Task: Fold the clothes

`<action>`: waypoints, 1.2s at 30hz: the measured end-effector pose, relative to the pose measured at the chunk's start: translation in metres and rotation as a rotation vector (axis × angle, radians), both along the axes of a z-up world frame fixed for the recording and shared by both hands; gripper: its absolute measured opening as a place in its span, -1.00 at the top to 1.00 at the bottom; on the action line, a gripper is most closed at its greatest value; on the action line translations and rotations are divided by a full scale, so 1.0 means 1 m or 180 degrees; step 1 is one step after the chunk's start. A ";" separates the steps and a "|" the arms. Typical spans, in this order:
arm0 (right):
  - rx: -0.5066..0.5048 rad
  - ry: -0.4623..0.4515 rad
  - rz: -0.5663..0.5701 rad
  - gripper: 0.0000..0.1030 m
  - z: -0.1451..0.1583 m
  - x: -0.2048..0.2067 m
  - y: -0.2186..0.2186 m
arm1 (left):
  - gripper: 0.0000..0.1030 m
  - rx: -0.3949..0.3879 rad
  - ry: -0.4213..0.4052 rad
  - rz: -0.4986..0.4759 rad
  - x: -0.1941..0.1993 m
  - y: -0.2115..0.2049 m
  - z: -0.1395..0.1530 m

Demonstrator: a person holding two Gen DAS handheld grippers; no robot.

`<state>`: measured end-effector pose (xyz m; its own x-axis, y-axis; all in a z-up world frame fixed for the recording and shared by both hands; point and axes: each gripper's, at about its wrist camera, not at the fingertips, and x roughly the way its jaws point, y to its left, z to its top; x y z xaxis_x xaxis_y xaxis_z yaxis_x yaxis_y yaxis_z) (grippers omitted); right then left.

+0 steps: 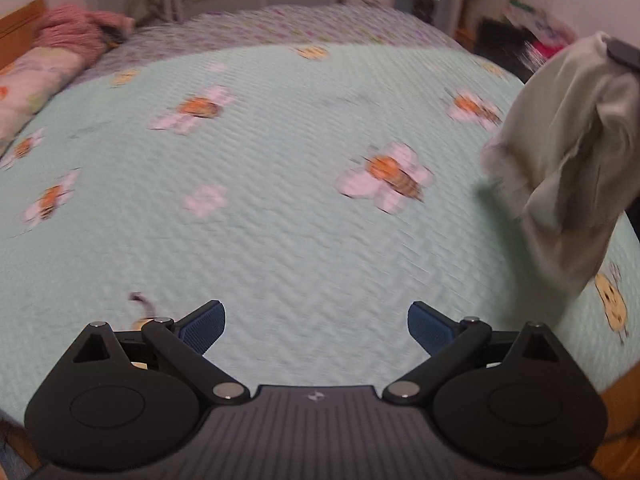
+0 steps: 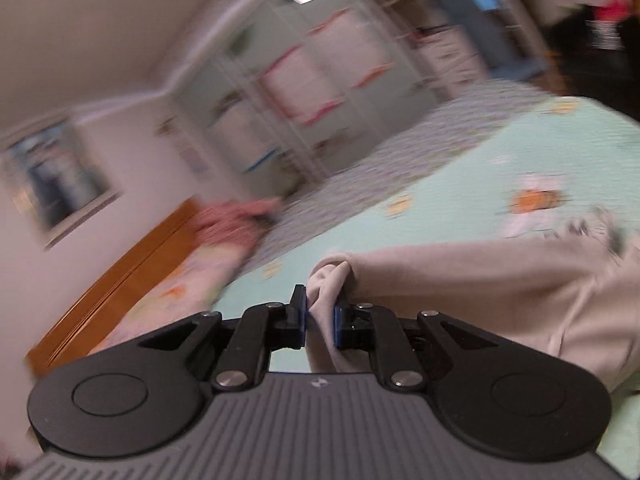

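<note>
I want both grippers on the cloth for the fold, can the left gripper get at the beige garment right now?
Probably yes: the left gripper is open and empty, and only bare bedspread lies between it and the beige garment hanging from the right gripper.

I read the garment (image 2: 460,280) as soft matt beige cloth, fleecy at the fold. Bedspread (image 1: 280,220) is mint quilted fabric, ribbed texture. Headboard (image 2: 120,276) is glossy varnished wood. Both grippers' shells are matt black plastic, with shiny metal pivot pins and ribbed blue pads (image 1: 204,328).

Bed (image 1: 280,220), mint bee-print quilt; pillow (image 1: 36,84), pink garment (image 1: 76,30).
</note>
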<state>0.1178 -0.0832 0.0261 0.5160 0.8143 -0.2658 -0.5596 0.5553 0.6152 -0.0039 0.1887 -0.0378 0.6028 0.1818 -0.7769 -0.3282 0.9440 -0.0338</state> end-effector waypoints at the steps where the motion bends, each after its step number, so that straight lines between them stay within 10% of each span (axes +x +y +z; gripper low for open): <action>1: -0.0053 0.0014 0.0181 0.68 -0.006 -0.008 0.014 | -0.96 -0.0055 -0.0035 0.0053 -0.004 0.008 0.001; 6: -0.1131 0.0075 0.0424 0.46 -0.070 -0.048 0.066 | -0.96 -0.0360 -0.0129 0.0153 -0.018 0.033 -0.002; 10: -0.1137 0.0342 0.0159 0.22 -0.094 -0.070 0.045 | -0.96 -0.0245 0.0002 0.0019 -0.012 0.022 -0.018; 21: -0.2118 0.0441 -0.0443 -0.25 -0.105 -0.045 0.037 | -0.96 0.0214 0.0336 -0.0480 0.009 -0.042 -0.036; 36: -0.2846 0.0290 -0.0626 -0.51 -0.093 -0.034 0.053 | -0.96 0.0311 0.0898 -0.0256 0.023 -0.059 -0.041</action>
<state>0.0835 -0.0302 -0.0665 0.5696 0.1858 -0.8007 -0.3750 0.9256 -0.0519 0.0195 0.1300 -0.0786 0.3813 0.2244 -0.8968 -0.2357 0.9616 0.1404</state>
